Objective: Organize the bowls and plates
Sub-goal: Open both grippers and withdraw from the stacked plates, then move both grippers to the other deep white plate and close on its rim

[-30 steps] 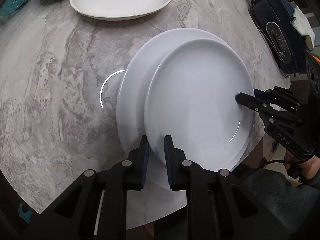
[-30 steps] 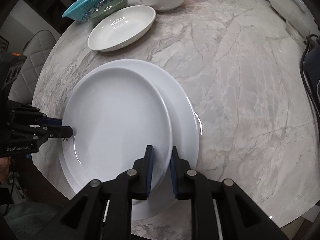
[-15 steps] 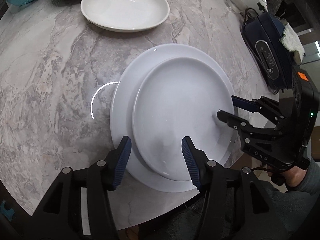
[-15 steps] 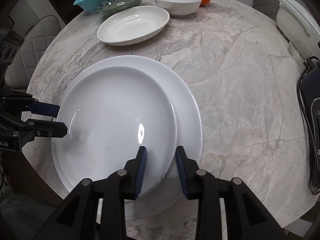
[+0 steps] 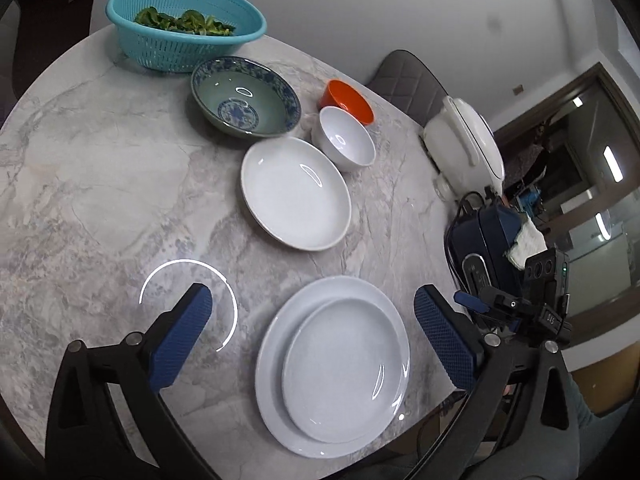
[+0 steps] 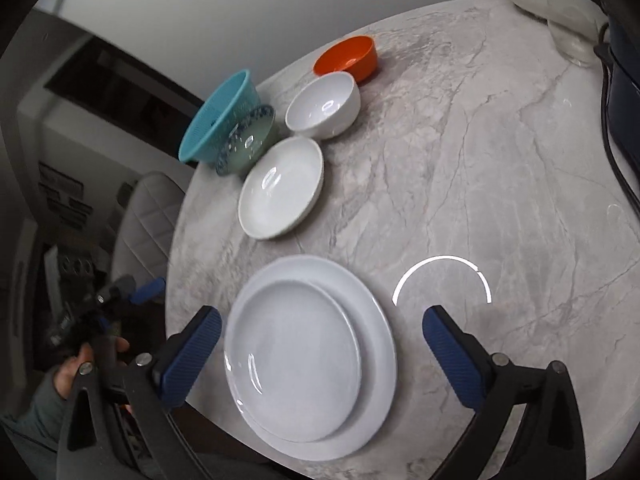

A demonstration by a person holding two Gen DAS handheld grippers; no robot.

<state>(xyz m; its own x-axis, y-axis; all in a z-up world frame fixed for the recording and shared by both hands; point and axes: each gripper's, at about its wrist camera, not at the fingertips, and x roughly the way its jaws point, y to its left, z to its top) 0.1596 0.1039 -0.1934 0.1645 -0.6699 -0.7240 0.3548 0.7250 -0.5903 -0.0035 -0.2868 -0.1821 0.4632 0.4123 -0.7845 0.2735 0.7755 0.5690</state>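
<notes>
A smaller white plate point(image 5: 344, 368) point(image 6: 294, 360) lies stacked on a larger white plate point(image 5: 276, 344) point(image 6: 372, 320) near the table's front edge. My left gripper point(image 5: 312, 336) is wide open and empty, raised above the stack. My right gripper point(image 6: 320, 340) is wide open and empty, also above the stack. Farther back sit a shallow white dish point(image 5: 295, 193) point(image 6: 280, 188), a small white bowl point(image 5: 346, 138) point(image 6: 323, 105), an orange bowl point(image 5: 347, 101) point(image 6: 347, 58) and a blue-patterned bowl point(image 5: 245, 98) point(image 6: 247, 141).
A teal colander point(image 5: 182, 26) point(image 6: 218, 120) with greens stands at the back of the marble table point(image 5: 100, 184). A white rice cooker point(image 5: 466, 142) and a dark blue appliance point(image 5: 486, 248) with a cord stand at the right edge. Grey chairs surround the table.
Both grippers let go of the smaller plate, opened wide and pulled up and back. The plate now rests on the larger one.
</notes>
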